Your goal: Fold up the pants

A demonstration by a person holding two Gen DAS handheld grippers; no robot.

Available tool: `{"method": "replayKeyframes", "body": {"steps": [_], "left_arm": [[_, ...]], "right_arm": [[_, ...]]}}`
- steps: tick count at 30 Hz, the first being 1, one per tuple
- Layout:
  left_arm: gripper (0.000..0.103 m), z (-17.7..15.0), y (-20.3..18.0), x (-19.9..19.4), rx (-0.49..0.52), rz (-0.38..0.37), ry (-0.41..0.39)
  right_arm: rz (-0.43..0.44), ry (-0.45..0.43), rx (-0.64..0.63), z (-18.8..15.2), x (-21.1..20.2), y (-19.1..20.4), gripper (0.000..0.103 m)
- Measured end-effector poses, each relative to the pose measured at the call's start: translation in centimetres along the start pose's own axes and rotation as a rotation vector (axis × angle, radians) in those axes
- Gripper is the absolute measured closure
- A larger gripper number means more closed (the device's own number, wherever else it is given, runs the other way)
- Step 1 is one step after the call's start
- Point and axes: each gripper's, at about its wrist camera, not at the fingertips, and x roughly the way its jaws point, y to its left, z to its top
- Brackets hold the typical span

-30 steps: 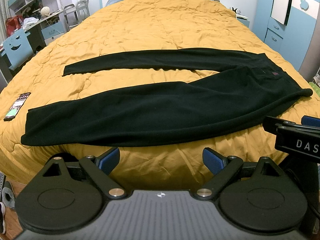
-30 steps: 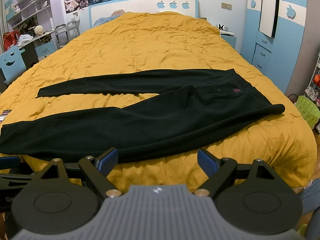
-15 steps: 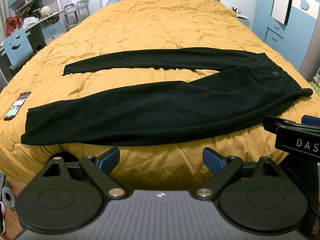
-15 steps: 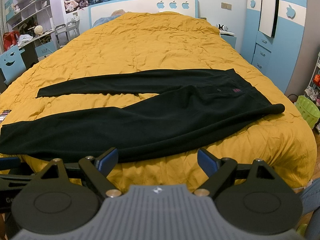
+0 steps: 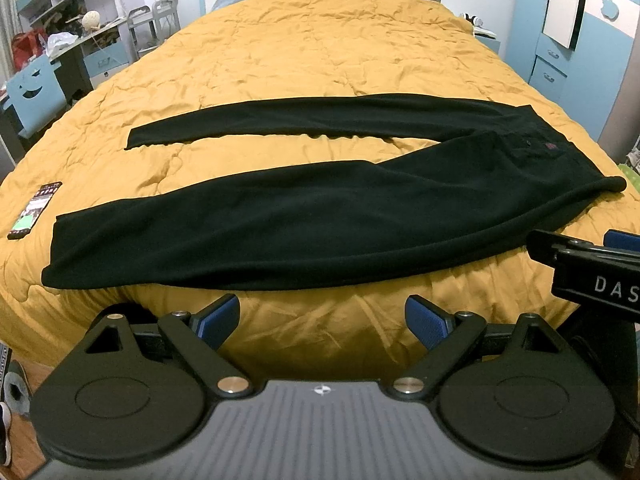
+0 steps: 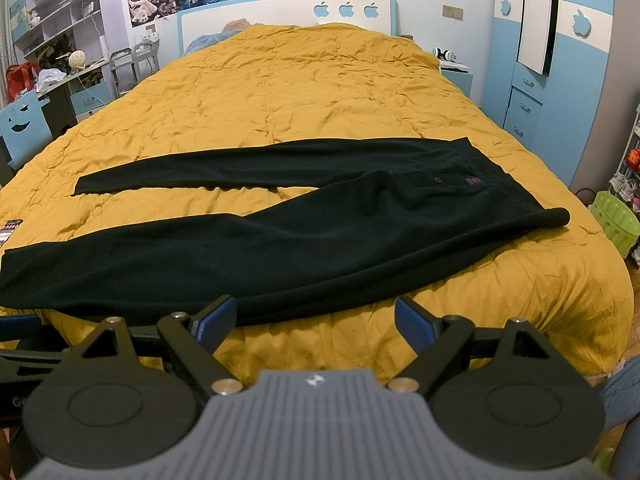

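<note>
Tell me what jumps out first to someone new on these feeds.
Black pants spread flat across the near end of a yellow quilt, legs splayed to the left, waist to the right. A phone lies on the quilt beyond the near cuff. Both claws, left and right, hang open short of the bed's edge.

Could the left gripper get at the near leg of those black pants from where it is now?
Probably yes. The left gripper is open and faces the near leg of the pants, which lies flat along the edge of the yellow quilt. Only bare quilt shows between them, and the phone sits off to the side.
</note>
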Motion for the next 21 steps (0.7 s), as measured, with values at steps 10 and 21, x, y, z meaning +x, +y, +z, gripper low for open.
{"method": "replayKeyframes", "body": {"steps": [10,21], "left_arm": [[0.0,-0.7,4.8,2.3,-0.086,-0.016,-0.017],[0.007,-4.3,24.0,6.1,-0.65,0.017,-0.017]], "right_arm": [[0.007,-0.126,0.042,0.2,1.4,-3.2,0.02],[-0.149,-0.094,0.133,0.8,8.9,-14.0,0.02]]}}
